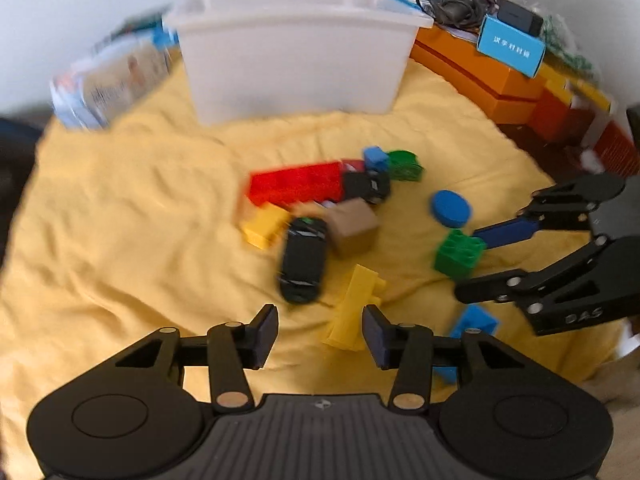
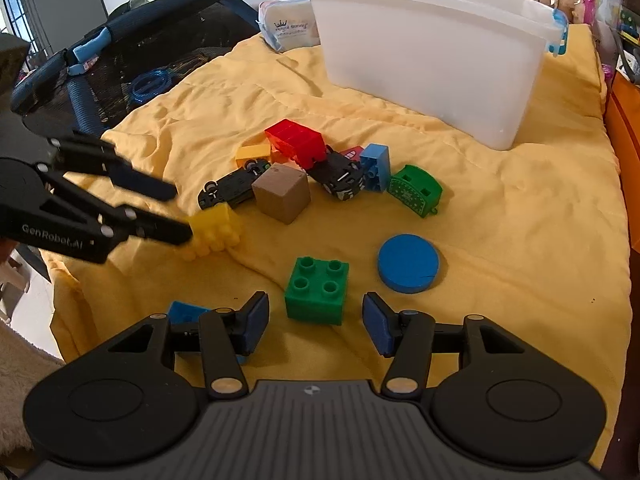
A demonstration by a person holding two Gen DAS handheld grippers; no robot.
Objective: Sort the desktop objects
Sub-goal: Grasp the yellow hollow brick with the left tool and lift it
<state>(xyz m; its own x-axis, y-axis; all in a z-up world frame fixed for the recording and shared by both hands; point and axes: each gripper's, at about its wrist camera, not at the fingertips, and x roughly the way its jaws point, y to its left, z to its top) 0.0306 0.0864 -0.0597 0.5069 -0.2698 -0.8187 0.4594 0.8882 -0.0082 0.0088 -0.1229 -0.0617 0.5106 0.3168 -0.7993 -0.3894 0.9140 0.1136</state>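
On the yellow blanket [image 2: 500, 208]: 1 white plastic bin [image 2: 432, 60]. Toy blocks approx 8: 2 yellow [image 2: 216, 232] [image 2: 252, 153], 2 blue [image 2: 376, 166] [image 2: 186, 312], 1 red [image 2: 296, 142], 1 green 4-stud [image 2: 317, 290], 1 green w/ star pattern [image 2: 416, 190], 1 brown cube [image 2: 282, 194]. 1 blue disc [image 2: 408, 263]. 2 black toy cars [image 2: 230, 192] [image 2: 340, 178]. 2 grippers [image 2: 315, 322] [image 1: 320, 330].

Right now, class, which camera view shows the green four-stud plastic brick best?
The right wrist view: the green four-stud plastic brick sits sharp and unobstructed, studs up. The left wrist view shows it blurred, far right, beside the right gripper.
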